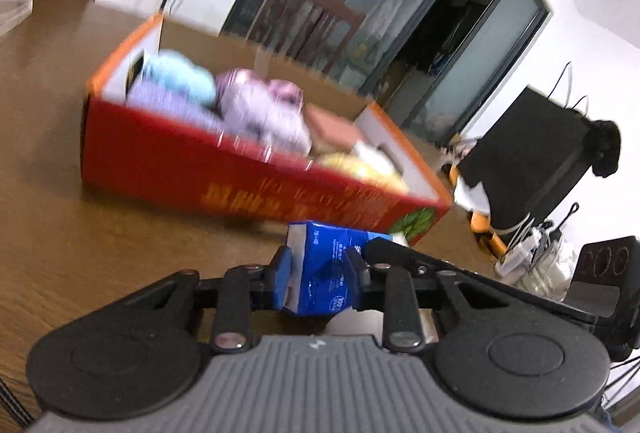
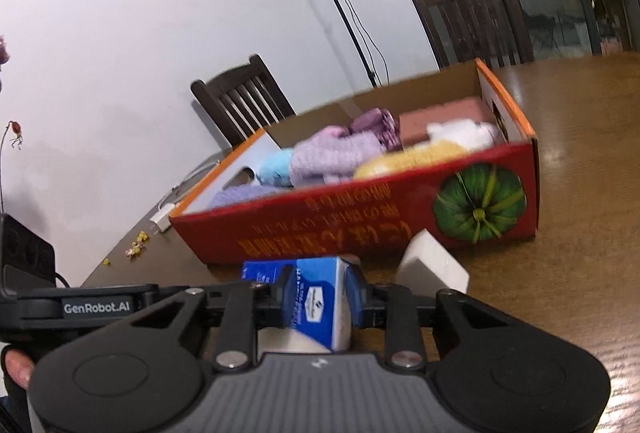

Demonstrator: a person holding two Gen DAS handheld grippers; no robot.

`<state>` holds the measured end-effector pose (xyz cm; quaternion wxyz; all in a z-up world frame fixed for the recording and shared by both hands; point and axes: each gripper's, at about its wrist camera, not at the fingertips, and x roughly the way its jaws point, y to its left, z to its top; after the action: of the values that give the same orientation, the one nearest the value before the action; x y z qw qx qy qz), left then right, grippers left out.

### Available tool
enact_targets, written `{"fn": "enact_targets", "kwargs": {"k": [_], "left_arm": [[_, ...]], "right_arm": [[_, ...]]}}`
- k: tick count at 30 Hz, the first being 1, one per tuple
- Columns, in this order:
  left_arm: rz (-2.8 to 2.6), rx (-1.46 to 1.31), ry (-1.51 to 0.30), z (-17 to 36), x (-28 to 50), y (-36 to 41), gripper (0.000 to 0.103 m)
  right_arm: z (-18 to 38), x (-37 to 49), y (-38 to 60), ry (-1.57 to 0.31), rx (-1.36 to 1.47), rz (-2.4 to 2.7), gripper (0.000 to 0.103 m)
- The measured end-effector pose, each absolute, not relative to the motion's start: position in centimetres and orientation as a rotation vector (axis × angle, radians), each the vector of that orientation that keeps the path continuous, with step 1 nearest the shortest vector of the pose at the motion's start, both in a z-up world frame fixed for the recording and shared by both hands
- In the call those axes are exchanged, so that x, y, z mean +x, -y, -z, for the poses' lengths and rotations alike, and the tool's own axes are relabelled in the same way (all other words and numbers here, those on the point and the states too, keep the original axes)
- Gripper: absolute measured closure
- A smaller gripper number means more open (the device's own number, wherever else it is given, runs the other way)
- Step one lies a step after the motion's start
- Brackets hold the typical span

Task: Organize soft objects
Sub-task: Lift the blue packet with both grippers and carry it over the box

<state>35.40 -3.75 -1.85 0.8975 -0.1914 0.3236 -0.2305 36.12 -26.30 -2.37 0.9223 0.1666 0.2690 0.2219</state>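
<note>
Item 1: blue tissue pack (image 1: pixel 326 273), soft, wrapped in printed film. It lay low over the worktop (image 1: pixel 60 153), just in front of the red carton (image 1: pixel 240 189), and was held at both ends. The left tool (image 1: pixel 320 269) was nearly closed, its pads pressed on one end of the pack; the right tool (image 2: pixel 318 297) was likewise pinched on the other end.

Item 2: red carton, open-topped, already holding folded cloths and plush pieces in lilac, pale blue, pink, yellow and white.

Item 3: white block (image 2: pixel 434 265), loose on the worktop, touching or just beside the carton's near wall; which, could not be told.

Risks, as judged: the pack was slick and yielding, so a two-ended pinch could slip or let the middle sag and catch on the carton's near wall. Uneven lifting by the two hands could twist it free. The carton looked crowded, and the pack might perch on top and roll out.
</note>
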Motion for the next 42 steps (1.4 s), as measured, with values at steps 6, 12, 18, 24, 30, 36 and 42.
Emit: {"fn": "enact_targets", "kwargs": {"k": [6,12,18,24,30,36,42], "left_arm": [[0.479,-0.338,-0.508,-3.1,31.5,3.9,0.074],[0.512,-0.340,-0.491,-5.1,26.9,3.6,0.074],[0.534,-0.354,-0.523,-4.3,22.8,3.4,0.074],[0.543,-0.350,-0.520,-4.4,20.7,3.4,0.074],[0.544,-0.336,-0.496,-5.2,22.5,3.6,0.074],[0.541,-0.333,-0.493,-7.4,30.8,3.4,0.074],[0.471,-0.354,-0.652,-5.6,41.2,3.8,0.074]], "right_arm": [[-2.6,32.8,25.4,-0.393,0.262,-0.468,0.077],[-5.0,27.5,25.3,-0.349,0.233,-0.466,0.077],[-4.4,22.9,25.5,-0.382,0.267,-0.452,0.075],[-4.4,20.0,25.4,-0.382,0.266,-0.444,0.075],[-5.1,21.0,25.4,-0.370,0.248,-0.440,0.075],[-7.8,28.3,25.4,-0.365,0.217,-0.445,0.075],[-7.1,39.5,25.3,-0.501,0.266,-0.440,0.075]]}}
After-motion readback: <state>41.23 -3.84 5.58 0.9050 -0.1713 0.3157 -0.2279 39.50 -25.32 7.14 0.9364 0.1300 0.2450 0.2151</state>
